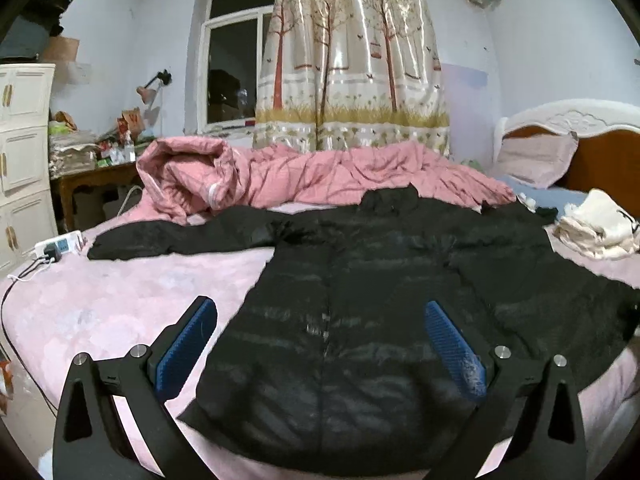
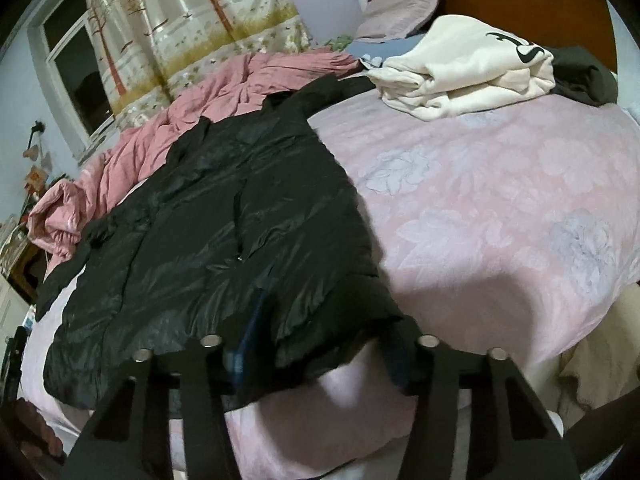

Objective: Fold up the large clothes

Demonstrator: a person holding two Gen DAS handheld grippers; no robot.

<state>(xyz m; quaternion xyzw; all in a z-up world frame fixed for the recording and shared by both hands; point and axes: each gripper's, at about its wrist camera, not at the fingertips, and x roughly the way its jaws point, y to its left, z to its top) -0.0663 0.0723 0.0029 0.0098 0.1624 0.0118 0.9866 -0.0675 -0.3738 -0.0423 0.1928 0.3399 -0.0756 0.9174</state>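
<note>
A black puffer jacket lies spread flat on the pink bed sheet, collar at the far side, one sleeve stretched to the left. My left gripper is open, its blue pads above the jacket's lower front, holding nothing. In the right wrist view the jacket fills the left half. My right gripper is at the jacket's near hem corner; the fabric drapes over its blue pads and hides the fingertips, so its state is unclear.
A crumpled pink quilt lies along the bed's far side. A folded white hoodie and a dark garment sit near the pillow and headboard. A power strip lies at the bed's left edge.
</note>
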